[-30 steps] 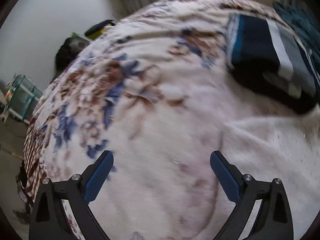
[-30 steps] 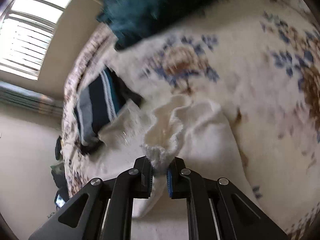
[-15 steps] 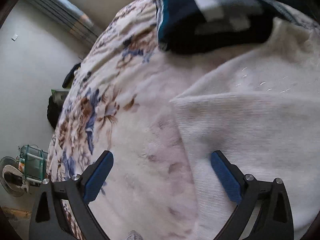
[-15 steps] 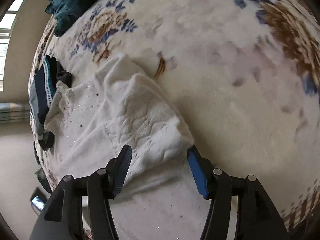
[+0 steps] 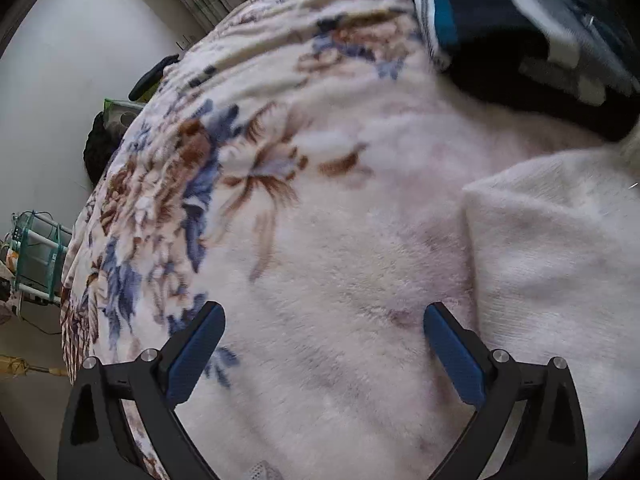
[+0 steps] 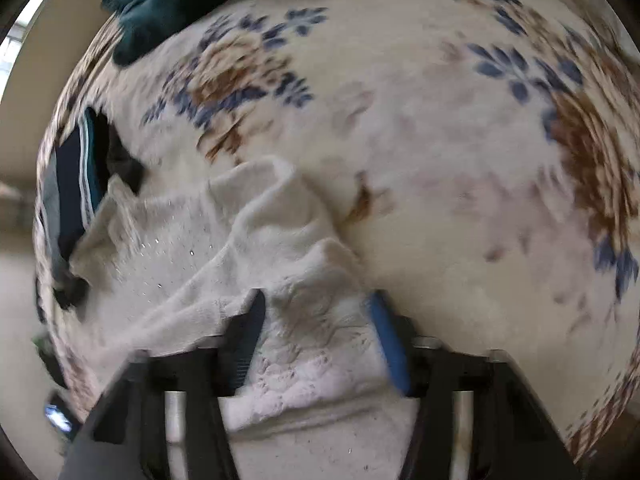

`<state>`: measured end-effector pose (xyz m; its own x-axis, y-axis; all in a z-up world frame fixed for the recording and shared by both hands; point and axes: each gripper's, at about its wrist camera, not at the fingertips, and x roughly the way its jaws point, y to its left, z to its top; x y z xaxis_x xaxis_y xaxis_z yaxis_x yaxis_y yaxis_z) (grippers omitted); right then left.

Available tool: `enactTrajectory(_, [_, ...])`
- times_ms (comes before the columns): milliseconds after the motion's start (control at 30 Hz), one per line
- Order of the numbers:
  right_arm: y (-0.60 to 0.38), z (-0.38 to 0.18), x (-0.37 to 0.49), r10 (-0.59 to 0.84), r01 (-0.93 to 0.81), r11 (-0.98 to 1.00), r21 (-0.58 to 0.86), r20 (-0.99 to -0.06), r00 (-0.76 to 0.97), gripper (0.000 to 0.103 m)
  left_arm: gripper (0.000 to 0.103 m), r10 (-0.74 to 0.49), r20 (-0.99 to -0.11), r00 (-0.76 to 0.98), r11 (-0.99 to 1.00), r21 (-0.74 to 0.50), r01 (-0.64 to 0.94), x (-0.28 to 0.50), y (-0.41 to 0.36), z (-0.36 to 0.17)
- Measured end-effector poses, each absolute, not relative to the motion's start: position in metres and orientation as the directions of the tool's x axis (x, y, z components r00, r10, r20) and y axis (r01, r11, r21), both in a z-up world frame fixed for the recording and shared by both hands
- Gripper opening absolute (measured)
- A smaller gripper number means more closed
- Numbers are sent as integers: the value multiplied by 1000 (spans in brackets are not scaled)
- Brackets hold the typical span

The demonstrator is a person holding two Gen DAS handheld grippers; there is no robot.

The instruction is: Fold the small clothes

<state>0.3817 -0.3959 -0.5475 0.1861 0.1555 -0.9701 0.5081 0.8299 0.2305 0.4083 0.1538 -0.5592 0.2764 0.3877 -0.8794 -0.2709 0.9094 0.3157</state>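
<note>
Since half a second ago the right tongs [image 6: 316,336] have come down over the white knitted garment [image 6: 248,248], and now stand open with a bunched fold between the pads, not yet pinched. The left tongs [image 5: 320,344] hang wide open and empty over the fleecy floral bed blanket [image 5: 280,200]. The garment lies crumpled beside a striped dark garment [image 5: 500,20]; folding seems barely begun.
</note>
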Motion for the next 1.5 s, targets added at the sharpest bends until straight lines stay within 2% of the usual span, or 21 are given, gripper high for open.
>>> enactTrajectory(33, [-384, -544, 386, 99, 464, 870, 167, -981, 169, 10, 103, 386, -873, 296, 911, 311, -272, 406, 152, -552])
enactTrajectory(133, [-364, -511, 385, 49, 396, 905, 156, -963, 266, 10, 103, 344, -860, 377, 928, 251, -274, 396, 142, -523])
enactTrajectory(233, [-357, -481, 384, 72, 375, 899, 225, -922, 379, 10, 103, 273, -855, 441, 958, 201, -204, 391, 120, -512])
enactTrajectory(333, [-355, -478, 391, 76, 402, 881, 250, -912, 403, 10, 103, 246, -869, 430, 969, 224, -102, 395, 102, -536])
enactTrajectory(400, [-362, -499, 399, 127, 456, 843, 285, -929, 347, 10, 103, 246, -902, 356, 969, 238, -66, 402, 107, -570])
enactTrajectory(467, [-371, -524, 399, 149, 511, 817, 268, -954, 261, 17, 103, 154, -920, 360, 988, 132, -86, 405, 130, -577])
enactTrajectory(500, [-374, -535, 397, 154, 532, 811, 244, -966, 209, 21, 103, 151, -921, 359, 987, 121, -105, 406, 137, -575])
enactTrajectory(567, [-378, -546, 390, 157, 543, 814, 205, -978, 134, 49, 103, 170, -919, 356, 982, 126, -143, 407, 148, -566])
enactTrajectory(633, [-381, -538, 379, 119, 535, 828, 166, -986, 121, 60, 103, 213, -912, 350, 972, 160, -174, 404, 153, -555])
enactTrajectory(800, [-384, -505, 357, 66, 485, 867, 112, -992, 111, 64, 103, 173, -918, 358, 964, 84, -251, 378, 149, -521])
enactTrajectory(900, [-386, -495, 353, 102, 429, 891, 148, -986, 129, 72, 103, 153, -905, 397, 968, 55, -246, 354, 114, -497])
enactTrajectory(1067, [-395, -518, 377, 168, 315, 928, 198, -978, 120, 72, 103, 140, -902, 409, 976, 55, -212, 319, 36, -481])
enactTrajectory(1133, [-408, -550, 388, 294, 341, 890, 302, -953, 75, 68, 103, 163, -910, 382, 973, 83, -216, 307, 7, -486])
enactTrajectory(1167, [-411, -562, 390, 412, 353, 844, 403, -910, 54, 41, 103, 181, -920, 347, 969, 105, -225, 297, -14, -492])
enactTrajectory(1200, [-411, -570, 391, 490, 360, 810, 463, -871, 18, 27, 103, 184, -929, 320, 966, 111, -232, 291, -25, -497])
enactTrajectory(1233, [-410, -572, 391, 554, 348, 782, 518, -833, -5, 17, 103, 180, -939, 292, 964, 109, -242, 284, -37, -501])
enactTrajectory(1267, [-409, -568, 391, 590, 310, 771, 556, -807, -20, 16, 103, 170, -951, 260, 961, 102, -256, 273, -53, -505])
enactTrajectory(1400, [-432, -569, 394, 434, 163, 897, 411, -888, -149, 17, 103, 121, -977, 173, 962, 73, -264, 236, -118, -521])
enactTrajectory(1433, [-439, -569, 394, 405, 131, 913, 386, -897, -176, 25, 103, 107, -982, 155, 967, 67, -245, 226, -141, -527])
enactTrajectory(1467, [-450, -566, 395, 378, 96, 926, 365, -905, -195, 42, 103, 94, -986, 140, 973, 60, -225, 219, -162, -531])
enactTrajectory(1500, [-459, -562, 395, 384, 80, 923, 376, -904, -189, 50, 103, 83, -988, 130, 977, 55, -205, 213, -179, -535])
